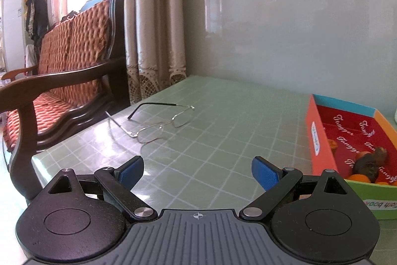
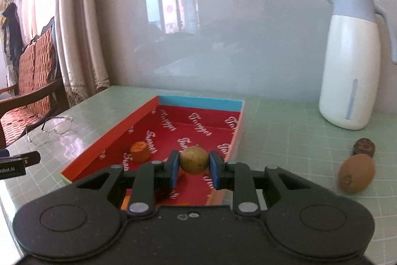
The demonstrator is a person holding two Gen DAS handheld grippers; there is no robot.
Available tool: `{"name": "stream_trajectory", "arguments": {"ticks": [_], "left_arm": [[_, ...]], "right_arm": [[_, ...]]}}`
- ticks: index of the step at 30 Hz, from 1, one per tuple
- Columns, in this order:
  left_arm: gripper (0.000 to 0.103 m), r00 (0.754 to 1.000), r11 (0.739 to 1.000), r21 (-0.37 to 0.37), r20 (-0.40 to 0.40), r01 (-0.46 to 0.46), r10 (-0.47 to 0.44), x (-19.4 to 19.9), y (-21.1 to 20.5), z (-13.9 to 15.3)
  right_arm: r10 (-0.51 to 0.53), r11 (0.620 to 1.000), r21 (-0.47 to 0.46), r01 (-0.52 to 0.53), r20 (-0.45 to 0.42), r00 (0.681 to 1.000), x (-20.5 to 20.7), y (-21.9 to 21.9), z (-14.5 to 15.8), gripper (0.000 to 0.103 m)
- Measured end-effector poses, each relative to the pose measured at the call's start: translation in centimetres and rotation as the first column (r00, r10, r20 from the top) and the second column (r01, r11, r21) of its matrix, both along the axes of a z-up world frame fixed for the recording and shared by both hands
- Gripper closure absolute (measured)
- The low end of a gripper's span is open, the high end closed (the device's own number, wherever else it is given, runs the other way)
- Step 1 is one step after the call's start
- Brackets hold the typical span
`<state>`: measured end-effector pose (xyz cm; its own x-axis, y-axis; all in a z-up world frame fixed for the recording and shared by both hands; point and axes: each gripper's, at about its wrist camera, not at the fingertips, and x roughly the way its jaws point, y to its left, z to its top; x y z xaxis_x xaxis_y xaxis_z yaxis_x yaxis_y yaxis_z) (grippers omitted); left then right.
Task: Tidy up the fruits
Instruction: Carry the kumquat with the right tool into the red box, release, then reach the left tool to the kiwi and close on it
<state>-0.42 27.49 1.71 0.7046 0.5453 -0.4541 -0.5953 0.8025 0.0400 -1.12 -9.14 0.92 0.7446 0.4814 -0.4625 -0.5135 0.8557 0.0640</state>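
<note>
Green gridded tabletop runs under both of your tools, so start with what sits closest. Your right gripper (image 2: pixel 193 167) is clamped on a small round yellowish-brown fruit (image 2: pixel 193 160), the blue pads pressing its two sides, and it hangs over the near part of the open box (image 2: pixel 198 101); that looks like a carry meant to end with a release inside. Your left gripper (image 1: pixel 197 171) has its fingers spread wide with nothing between them, held over bare table just left of the box, seemingly kept clear of the drop. In the box already, an orange piece (image 2: pixel 140 152) lies on the red lining ahead of the held fruit, and the left view shows a dark lumpy fruit (image 1: pixel 369 162) near more orange pieces at the near corner. The lining repeats a white script word, roughly "Tangger", though it is too blurred to be sure; the green outer wall carries upside-down lettering that seems to end in "book". Right of the box, a brown oval fruit (image 2: pixel 356 173) and a darker one (image 2: pixel 364 147) just behind it wait on the table, likely your next pickups. Left of the box lie wire-framed spectacles (image 1: pixel 158 122). Farther back, a white jug (image 2: pixel 352 61) stands by the pale wall.
</note>
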Motion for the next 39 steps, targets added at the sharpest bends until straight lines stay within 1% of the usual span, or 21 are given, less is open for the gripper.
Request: {"name": "stream_trajectory", "arguments": {"ticks": [1,2,4,6,7,8,11,14,20,24,30,34,39], "left_arm": [[0.01,1.0,1.0,-0.002,-0.001,-0.003,0.003,0.0,0.1,0.0],[0.01,1.0,1.0,-0.004,-0.001,-0.004,0.004,0.0,0.1,0.0],[0.01,1.0,1.0,-0.005,0.003,-0.001,0.001,0.0,-0.1,0.1],[0.01,1.0,1.0,-0.006,0.008,0.007,-0.007,0.2,-0.4,0.2],[0.01,1.0,1.0,-0.006,0.011,0.013,-0.013,0.3,-0.7,0.3],[0.01,1.0,1.0,-0.005,0.014,0.02,-0.02,0.5,-1.0,0.4],[0.01,0.998,0.998,0.001,0.022,0.056,-0.056,1.2,-2.4,0.8],[0.01,0.996,0.996,0.021,0.027,0.088,-0.089,1.9,-4.0,1.1],[0.01,0.988,0.989,0.026,0.039,0.146,-0.147,3.1,-7.0,1.6],[0.01,0.98,0.98,0.037,0.037,0.195,-0.197,4.3,-9.4,1.8],[0.01,0.965,0.965,0.035,0.041,0.259,-0.26,6.0,-13.0,2.0],[0.01,0.947,0.947,0.032,0.042,0.318,-0.32,7.4,-16.1,2.3],[0.01,0.911,0.912,0.045,0.032,0.409,-0.41,9.0,-20.7,2.3]], "right_arm": [[0.006,1.0,-0.005,-0.006,0.001,1.0,0.0,0.3,-0.1,0.075],[0.011,1.0,-0.017,-0.011,0.004,1.0,-0.1,0.6,-0.1,0.064],[0.019,0.998,-0.056,-0.019,0.006,1.0,-0.3,1.1,-0.4,0.049],[0.017,0.999,-0.042,-0.015,0.033,0.999,-0.8,1.0,-0.3,0.043],[0.005,0.999,-0.037,-0.004,0.052,0.999,-1.0,0.8,0.0,0.039],[-0.013,0.999,-0.029,0.015,0.076,0.997,-1.2,0.3,0.3,0.037],[-0.076,0.997,0.011,0.075,0.097,0.992,-0.8,-1.9,1.0,0.037],[-0.151,0.988,0.05,0.148,0.082,0.985,0.0,-5.2,1.6,0.037],[-0.304,0.949,0.111,0.296,0.06,0.951,1.1,-12.0,2.4,0.036],[-0.362,0.929,0.106,0.354,0.063,0.93,1.1,-15.4,2.7,0.036],[-0.418,0.908,0.084,0.412,0.074,0.906,0.9,-19.8,2.8,0.036],[-0.458,0.888,0.085,0.452,0.074,0.886,0.5,-22.6,2.8,0.036],[-0.506,0.861,0.087,0.5,0.068,0.86,0.2,-25.9,2.6,0.035]]}}
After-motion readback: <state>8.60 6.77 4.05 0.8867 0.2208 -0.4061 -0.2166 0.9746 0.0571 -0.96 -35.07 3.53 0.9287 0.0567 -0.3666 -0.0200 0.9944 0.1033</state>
